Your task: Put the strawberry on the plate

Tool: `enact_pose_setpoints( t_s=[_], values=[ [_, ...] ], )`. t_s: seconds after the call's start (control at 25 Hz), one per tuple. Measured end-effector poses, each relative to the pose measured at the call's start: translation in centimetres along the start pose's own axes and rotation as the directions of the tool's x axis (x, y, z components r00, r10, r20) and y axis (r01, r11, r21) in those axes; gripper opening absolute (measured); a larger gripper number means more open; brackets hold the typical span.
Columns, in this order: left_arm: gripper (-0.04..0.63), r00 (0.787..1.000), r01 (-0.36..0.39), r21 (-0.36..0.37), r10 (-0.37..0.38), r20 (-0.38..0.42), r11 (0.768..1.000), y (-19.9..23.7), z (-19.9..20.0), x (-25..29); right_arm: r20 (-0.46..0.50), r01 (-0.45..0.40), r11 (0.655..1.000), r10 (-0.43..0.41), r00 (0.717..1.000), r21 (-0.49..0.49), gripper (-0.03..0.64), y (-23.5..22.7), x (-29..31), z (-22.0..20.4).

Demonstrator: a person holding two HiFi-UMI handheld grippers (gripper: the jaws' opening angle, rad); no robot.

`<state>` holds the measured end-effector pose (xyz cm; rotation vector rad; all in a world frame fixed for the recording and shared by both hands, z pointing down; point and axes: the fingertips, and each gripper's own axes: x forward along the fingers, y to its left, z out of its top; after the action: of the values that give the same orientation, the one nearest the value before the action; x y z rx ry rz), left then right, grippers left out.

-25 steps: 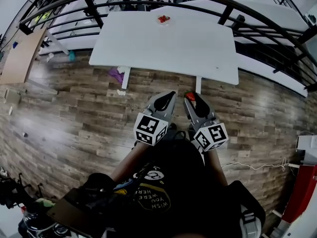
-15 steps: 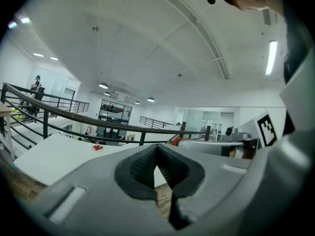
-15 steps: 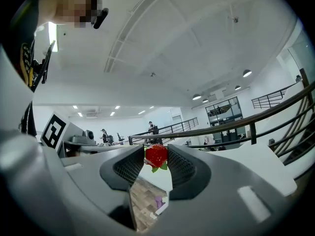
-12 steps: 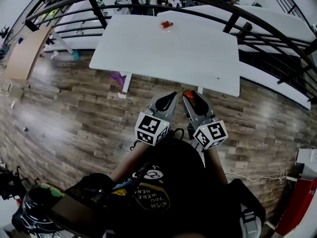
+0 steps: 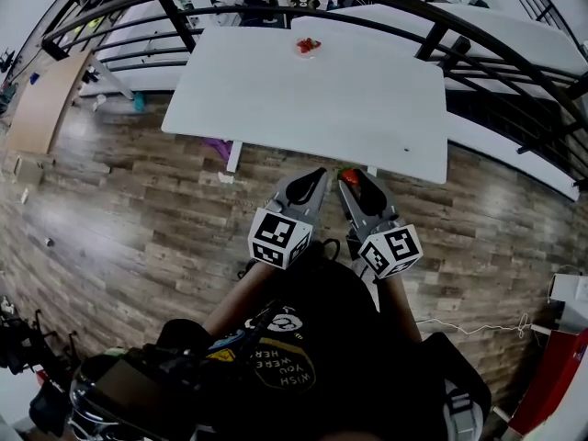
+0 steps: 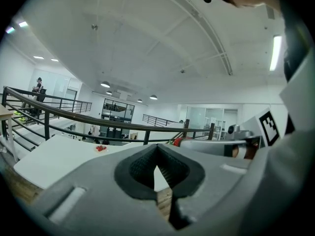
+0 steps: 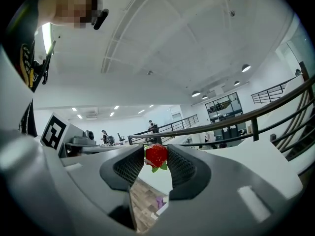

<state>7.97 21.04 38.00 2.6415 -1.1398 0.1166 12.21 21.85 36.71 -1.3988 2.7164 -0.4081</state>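
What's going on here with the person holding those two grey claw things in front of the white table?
A person holds a two-jaw gripper in each hand, close to the body, standing on the wood floor short of the white table. The right gripper is shut on a strawberry, pinched between its jaw tips. The left gripper is shut and holds nothing. A small plate with something red on it sits near the table's far edge; the held strawberry has not reached it yet.
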Motion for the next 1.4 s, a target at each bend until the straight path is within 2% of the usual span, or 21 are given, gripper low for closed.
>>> enact_pose_setpoints(
  t_s=[0.36,0.72,1.08,1.4],
  values=[
    [0.000,1.000,0.024,0.004,-0.024,-0.010,1.000,6.1,2.1,2.7,0.002,0.029,1.000,-0.029,1.000,-0.009,0.151,-1.6,6.4,1.5],
    [0.000,0.999,0.050,0.000,-0.050,0.004,0.999,11.2,3.3,3.2,-0.001,0.050,0.998,-0.050,0.999,-0.030,0.151,-0.9,11.4,1.5],
    [0.000,0.998,0.065,-0.025,-0.065,-0.013,0.998,12.6,2.7,3.7,-0.024,0.068,0.998,-0.068,0.997,-0.016,0.150,-1.5,12.9,0.7],
    [0.000,0.999,0.048,-0.021,-0.048,-0.004,0.999,13.8,3.8,6.8,-0.018,0.043,0.999,-0.044,0.999,-0.027,0.150,-4.1,15.1,2.2]
  ],
)
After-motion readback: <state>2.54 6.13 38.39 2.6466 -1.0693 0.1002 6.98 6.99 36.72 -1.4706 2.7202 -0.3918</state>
